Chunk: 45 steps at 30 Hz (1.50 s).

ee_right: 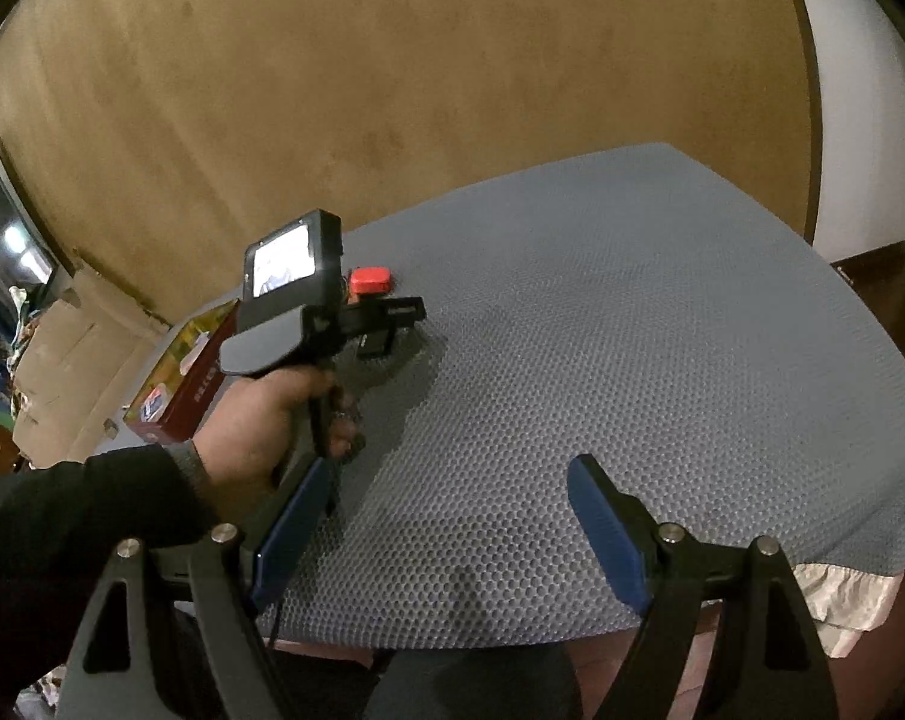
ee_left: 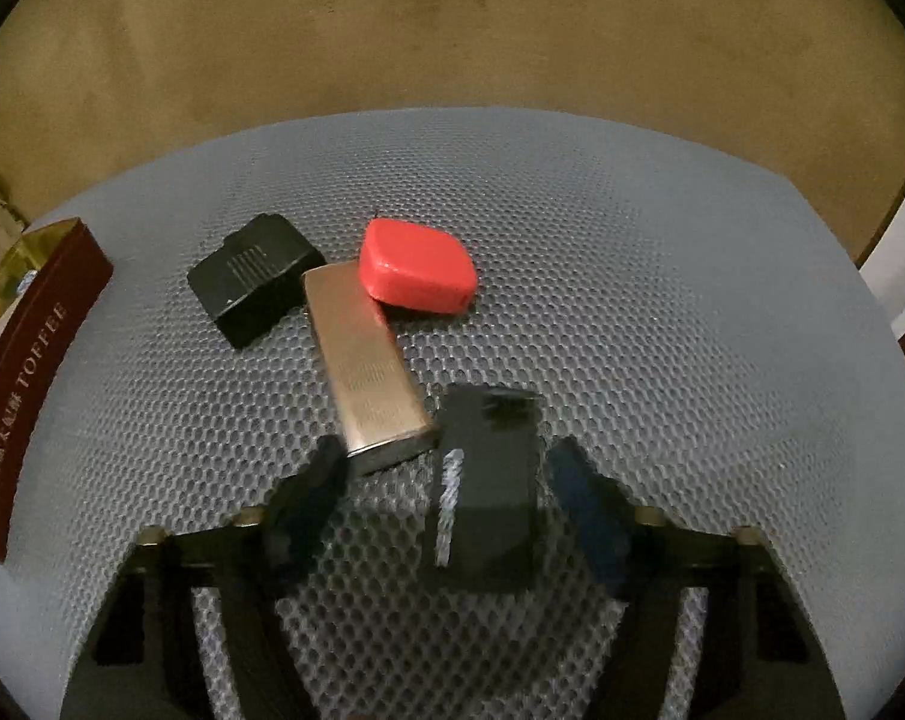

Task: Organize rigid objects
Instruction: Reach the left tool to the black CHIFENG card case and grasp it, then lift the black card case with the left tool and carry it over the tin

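In the left wrist view several small rigid objects lie on a grey mesh mat (ee_left: 662,312): a black box (ee_left: 254,276), a red rounded box (ee_left: 416,267), a silver flat case (ee_left: 365,366) and a dark rectangular block (ee_left: 491,480). My left gripper (ee_left: 452,468) is open, its fingers on either side of the dark block and the silver case's near end, not closed on either. In the right wrist view my right gripper (ee_right: 446,492) is open and empty above the mat's near part (ee_right: 632,360). The left gripper (ee_right: 386,330) and the red box (ee_right: 371,279) show there too.
A dark red open tin marked TOFFEE (ee_left: 26,384) stands at the mat's left edge; it also shows in the right wrist view (ee_right: 182,384). A tan wall (ee_left: 452,30) rises behind. The mat's right side (ee_right: 722,330) is bare.
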Tool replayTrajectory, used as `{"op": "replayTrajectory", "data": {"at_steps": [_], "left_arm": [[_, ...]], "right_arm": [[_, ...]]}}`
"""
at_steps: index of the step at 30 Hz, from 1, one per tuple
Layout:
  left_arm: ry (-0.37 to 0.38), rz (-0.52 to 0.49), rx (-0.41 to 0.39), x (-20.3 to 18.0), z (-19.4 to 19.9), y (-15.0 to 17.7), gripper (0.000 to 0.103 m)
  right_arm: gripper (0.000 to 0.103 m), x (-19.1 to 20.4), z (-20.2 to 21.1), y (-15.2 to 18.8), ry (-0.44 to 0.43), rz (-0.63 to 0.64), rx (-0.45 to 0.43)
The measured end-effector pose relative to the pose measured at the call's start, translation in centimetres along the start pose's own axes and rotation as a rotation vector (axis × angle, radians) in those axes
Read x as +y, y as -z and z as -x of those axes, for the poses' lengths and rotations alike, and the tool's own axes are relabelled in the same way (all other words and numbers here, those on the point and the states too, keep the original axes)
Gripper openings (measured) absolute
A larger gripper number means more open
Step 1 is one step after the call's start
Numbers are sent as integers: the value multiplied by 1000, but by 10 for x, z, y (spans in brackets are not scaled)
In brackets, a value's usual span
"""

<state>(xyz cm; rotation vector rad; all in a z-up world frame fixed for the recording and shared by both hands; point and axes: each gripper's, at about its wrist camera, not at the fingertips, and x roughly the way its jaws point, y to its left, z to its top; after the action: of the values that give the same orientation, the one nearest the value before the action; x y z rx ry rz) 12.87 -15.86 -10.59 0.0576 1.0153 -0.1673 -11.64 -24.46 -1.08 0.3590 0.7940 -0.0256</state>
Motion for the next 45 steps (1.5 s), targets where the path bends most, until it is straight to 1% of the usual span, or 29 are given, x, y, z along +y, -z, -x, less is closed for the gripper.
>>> {"op": "replayTrajectory", "data": {"at_steps": [1,2,3,5,7,12,14,16,17,18,19,22,25,26,27,28,29,30,31,32,33,34,35,36,38,40,42,44,45], "left_arm": [[19,-5,4,2,3,2,53],[28,-27,0,2,8,9,43],[31,-44,-2,3,12,13,36],[58,-55,-1,8,20,22,33],[77,-65,-1,13,28,32,33],[72,-114,-42,24,54,47,31],[81,-110,-57,30,66,49,30],[59,-142,-85,34,82,55,10],[17,-166,-97,35,88,56,6],[1,-179,-111,37,92,54,3],[-8,-182,-123,36,94,53,3],[-36,-189,-168,53,114,54,3],[-34,-162,-193,68,125,43,3],[-15,-154,-196,73,132,43,4],[13,-149,-183,77,131,44,20],[8,-140,-163,79,126,46,37],[11,-120,-157,82,122,48,78],[53,-107,-161,81,122,52,89],[104,-99,-160,80,120,55,89],[98,-111,-149,74,115,56,87],[59,-141,-145,65,108,56,82],[45,-166,-134,56,100,56,77],[42,-179,-114,50,90,55,67],[29,-186,-94,47,80,53,59],[15,-174,-48,45,59,51,53],[31,-157,-16,46,47,51,49],[57,-147,8,46,37,54,43],[61,-156,-9,46,36,57,42],[69,-158,-11,46,36,57,39]], "right_arm": [[84,-1,1,-1,0,-6,-5],[84,-3,3,0,-2,-11,-9],[84,-3,3,0,-3,-16,-12],[84,-3,1,-1,-5,-18,-10],[84,-1,3,0,-10,-12,-11],[84,4,8,1,-24,2,-16],[84,8,9,1,-25,21,-23],[84,11,9,3,-22,43,-27],[84,10,7,2,-21,52,-25],[84,12,5,2,-17,62,-21],[84,12,4,2,-14,66,-18],[84,13,3,3,-20,69,-7],[84,16,7,5,-9,90,-17],[84,17,8,5,-9,94,-19],[84,19,8,5,-10,98,-20],[84,21,9,5,-13,105,-19],[84,23,8,5,-14,112,-19],[84,25,9,5,-15,118,-20],[84,27,9,6,-17,124,-21],[84,29,9,6,-17,128,-21],[84,30,9,7,-17,130,-20],[84,30,8,7,-17,131,-16],[84,30,7,7,-17,128,-13],[84,29,7,7,-17,123,-11],[84,28,7,6,-16,115,-12],[84,27,7,5,-13,107,-16],[84,26,6,3,-14,100,-17],[84,26,7,3,-15,97,-16],[84,26,7,3,-17,94,-16]]}}
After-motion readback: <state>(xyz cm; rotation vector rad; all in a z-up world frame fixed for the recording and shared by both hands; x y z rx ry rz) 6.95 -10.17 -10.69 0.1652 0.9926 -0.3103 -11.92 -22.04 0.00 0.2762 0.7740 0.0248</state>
